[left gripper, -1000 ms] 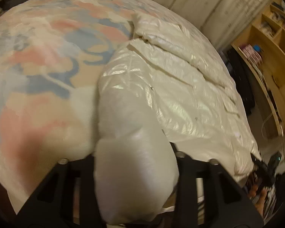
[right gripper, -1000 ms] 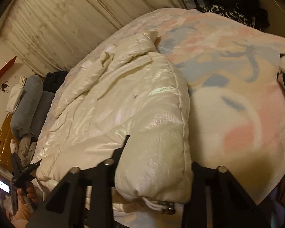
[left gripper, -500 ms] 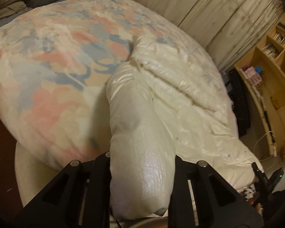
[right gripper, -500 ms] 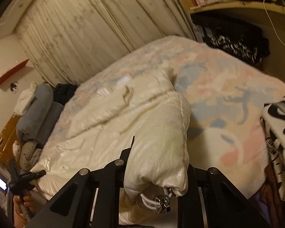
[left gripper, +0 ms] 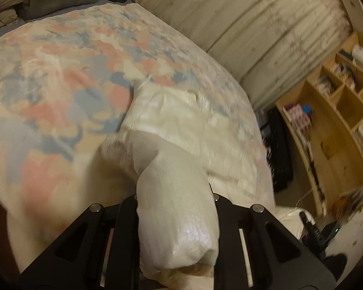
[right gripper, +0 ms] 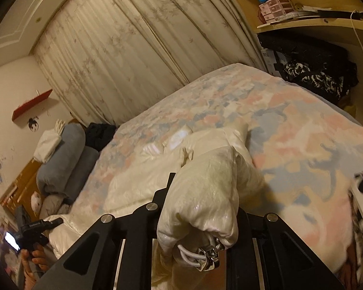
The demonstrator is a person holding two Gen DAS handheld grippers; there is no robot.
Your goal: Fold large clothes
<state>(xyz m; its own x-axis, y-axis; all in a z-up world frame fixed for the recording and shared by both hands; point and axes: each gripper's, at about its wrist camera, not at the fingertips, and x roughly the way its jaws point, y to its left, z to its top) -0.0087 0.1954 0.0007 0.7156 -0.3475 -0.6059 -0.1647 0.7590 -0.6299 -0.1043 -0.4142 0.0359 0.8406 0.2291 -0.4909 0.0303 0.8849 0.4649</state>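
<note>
A glossy cream puffer jacket (left gripper: 193, 130), quilted and softly crinkled, lies across a bed (left gripper: 60, 77) covered with a fleecy blanket patterned in pink, blue and beige patches. Its near hem is raised off the bed at two corners. The left gripper (left gripper: 175, 220) is clamped on one thick, rounded roll of the padded fabric, which bulges between the black fingers and hides their tips. The right gripper (right gripper: 200, 207) is pinched tight on the other corner, a puffy bundle with a white elastic drawcord and a shiny metal toggle (right gripper: 207, 257) hanging out at the near end. Between the two held corners the jacket sags back toward the blanket; the far part, with what looks like the collar, still rests on the bed.

The bed's far edge meets a pleated pale curtain (right gripper: 133, 48) printed with faint leaves. In the left wrist view a wooden cubby shelf (left gripper: 338, 125) filled with small items stands to the right, with dark clothing (left gripper: 278, 149) on the floor between it and the bed. In the right wrist view grey bolsters (right gripper: 65, 166) and pillows pile at the left by the headboard, and a black-and-white patterned cloth (right gripper: 360, 205) lies on the blanket's right edge. The blanket around the jacket is otherwise open.
</note>
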